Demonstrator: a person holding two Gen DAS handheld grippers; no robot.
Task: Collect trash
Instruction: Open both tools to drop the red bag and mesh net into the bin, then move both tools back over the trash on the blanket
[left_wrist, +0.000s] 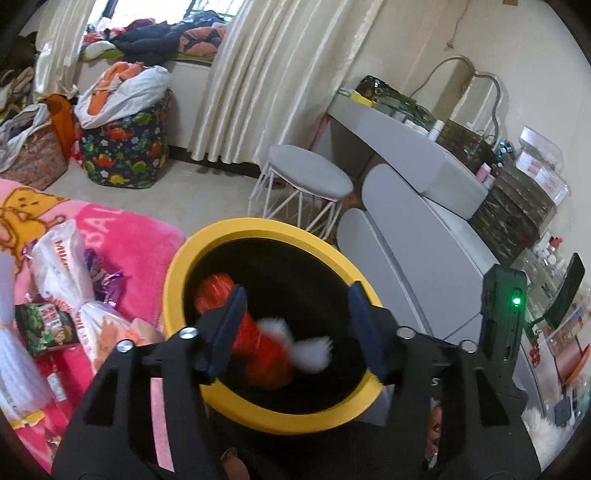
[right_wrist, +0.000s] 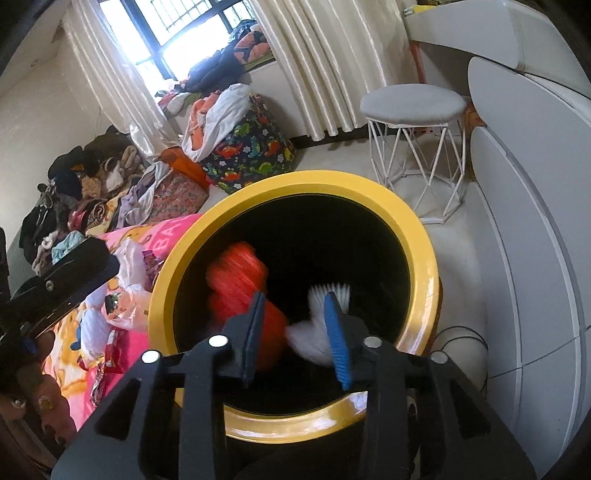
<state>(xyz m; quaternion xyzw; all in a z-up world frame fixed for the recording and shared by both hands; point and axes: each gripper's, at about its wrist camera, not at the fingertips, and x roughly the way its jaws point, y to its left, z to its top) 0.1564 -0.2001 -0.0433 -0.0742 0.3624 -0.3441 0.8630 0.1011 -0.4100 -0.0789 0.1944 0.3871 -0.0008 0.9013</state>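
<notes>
A bin with a yellow rim (left_wrist: 236, 230) (right_wrist: 295, 181) and a black inside stands beside the pink blanket. A red and white wrapper (left_wrist: 258, 343) (right_wrist: 240, 273) is blurred inside the bin's mouth, touching neither gripper. My left gripper (left_wrist: 295, 325) is open above the bin opening, empty. My right gripper (right_wrist: 295, 332) is open above the same opening, empty. More trash lies on the blanket: a white plastic bag (left_wrist: 66, 266), a purple wrapper (left_wrist: 105, 280) and a green packet (left_wrist: 44, 325).
A pink blanket (left_wrist: 122, 229) (right_wrist: 166, 232) lies left of the bin. A white wire stool (left_wrist: 306, 184) (right_wrist: 413, 110) and a grey dressing table (left_wrist: 424, 155) stand behind and right. A dinosaur-print bag (left_wrist: 122, 151) and clothes piles (right_wrist: 74, 184) fill the back left.
</notes>
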